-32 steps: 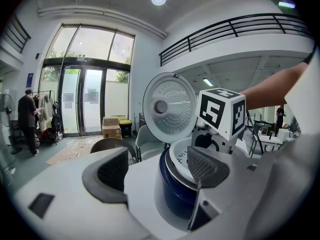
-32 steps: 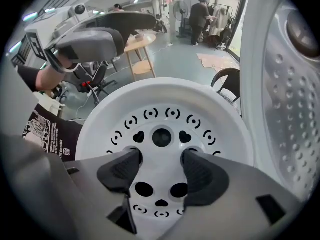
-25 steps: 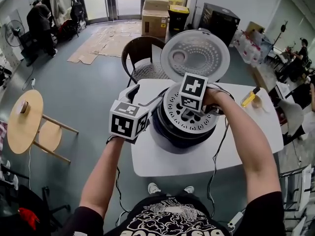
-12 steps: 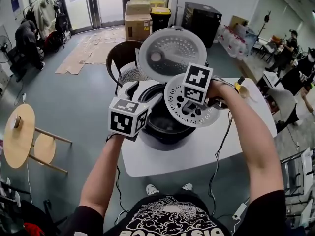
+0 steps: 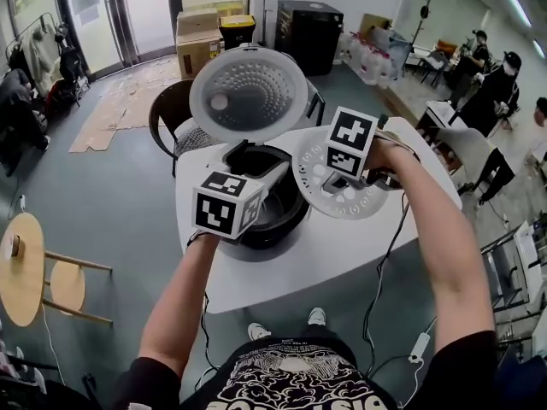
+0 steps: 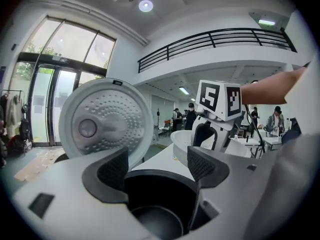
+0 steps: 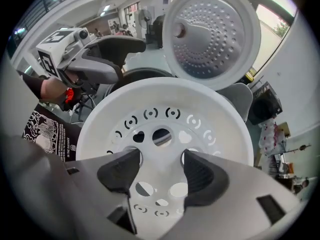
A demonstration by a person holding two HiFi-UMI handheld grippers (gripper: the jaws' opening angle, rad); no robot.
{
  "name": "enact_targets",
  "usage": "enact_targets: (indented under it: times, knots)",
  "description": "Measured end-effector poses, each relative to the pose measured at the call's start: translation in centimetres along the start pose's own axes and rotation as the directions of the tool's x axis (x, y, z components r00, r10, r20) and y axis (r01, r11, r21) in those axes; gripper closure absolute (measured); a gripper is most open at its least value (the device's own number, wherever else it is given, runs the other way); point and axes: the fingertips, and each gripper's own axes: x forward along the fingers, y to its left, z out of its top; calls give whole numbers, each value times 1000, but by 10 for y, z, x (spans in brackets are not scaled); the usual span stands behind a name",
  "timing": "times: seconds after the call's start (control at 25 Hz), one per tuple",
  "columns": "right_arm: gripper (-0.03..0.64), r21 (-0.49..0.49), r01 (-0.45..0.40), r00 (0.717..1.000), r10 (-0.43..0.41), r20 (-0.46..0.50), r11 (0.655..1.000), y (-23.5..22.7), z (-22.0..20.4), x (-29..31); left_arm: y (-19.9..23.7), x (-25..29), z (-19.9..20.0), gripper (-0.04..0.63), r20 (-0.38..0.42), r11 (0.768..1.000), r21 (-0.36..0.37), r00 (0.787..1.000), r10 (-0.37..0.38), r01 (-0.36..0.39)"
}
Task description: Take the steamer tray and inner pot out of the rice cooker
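- Steamer tray (image 7: pixel 222 121) — clamped at its centre by my right gripper (image 7: pixel 159 170), held just beside the rice cooker (image 5: pixel 273 229).
- My left gripper (image 6: pixel 157 166) — jaws wide, empty, over the inner pot (image 6: pixel 155 219).

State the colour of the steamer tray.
White, with round and heart-shaped holes; the right gripper view shows the steamer tray best.

Grey floor (image 5: pixel 128 178), glass doors (image 5: pixel 107 15) at the back, cardboard boxes (image 5: pixel 197 45) nearby, round wooden side table (image 5: pixel 19 272), dark chair (image 5: pixel 164 114), white desk (image 5: pixel 342 246)
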Motion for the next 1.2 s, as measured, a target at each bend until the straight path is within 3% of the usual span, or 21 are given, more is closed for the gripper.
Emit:
enact_targets:
  times: [0.4,0.76,0.92,1.2]
  knots:
    - [324,132,11,1000,-13,17,991,-50,-96,0,-85,85,22,235,-5,990,61,992,-130,130]
    - [323,244,8,1000,-14,21,970,-145,-247,7,-200,228,42,235,-39,971,81,974,-224,227]
    - [322,292,37,999,-43,14,956,-178,-300,26,-228,279,31,235,-55,962,84,965,-255,259]
    - [322,370,25,1000,-26,-2,929,-263,-438,50,-318,407,19,235,-134,947,73,944,-301,312]
